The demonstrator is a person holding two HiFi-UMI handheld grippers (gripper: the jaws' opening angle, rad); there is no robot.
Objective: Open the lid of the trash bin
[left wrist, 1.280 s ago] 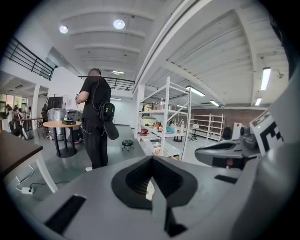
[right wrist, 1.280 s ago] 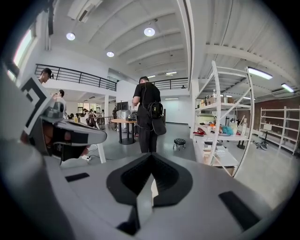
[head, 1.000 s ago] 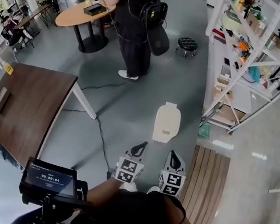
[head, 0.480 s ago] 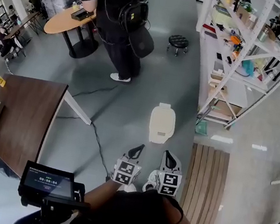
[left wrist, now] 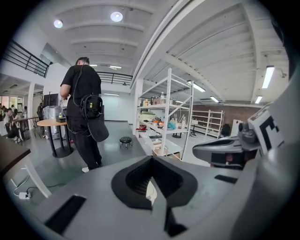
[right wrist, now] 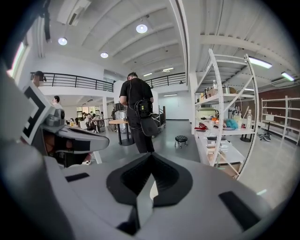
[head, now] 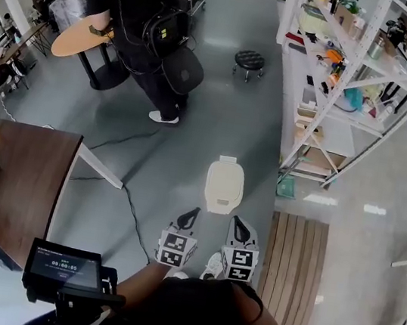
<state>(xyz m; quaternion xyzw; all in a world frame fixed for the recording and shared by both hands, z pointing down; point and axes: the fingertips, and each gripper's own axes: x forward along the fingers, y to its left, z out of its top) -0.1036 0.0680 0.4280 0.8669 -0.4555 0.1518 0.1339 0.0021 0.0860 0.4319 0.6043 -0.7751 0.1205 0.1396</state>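
Cream plastic trash bin (head: 224, 185) is sitting lid-down just far of my jaws, long axis running near-far; I'm holding left gripper (head: 191, 216) and right gripper (head: 237, 227) clenched, empty, right slightly nearer.

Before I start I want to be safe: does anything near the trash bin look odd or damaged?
Nothing looks damaged. The trash bin stands upright and closed. A loose cable lies on the floor to its left.

Trash bin (head: 224, 185) on floor (head: 191, 144) — shelving (head: 328, 101) right, table (head: 21, 175) left
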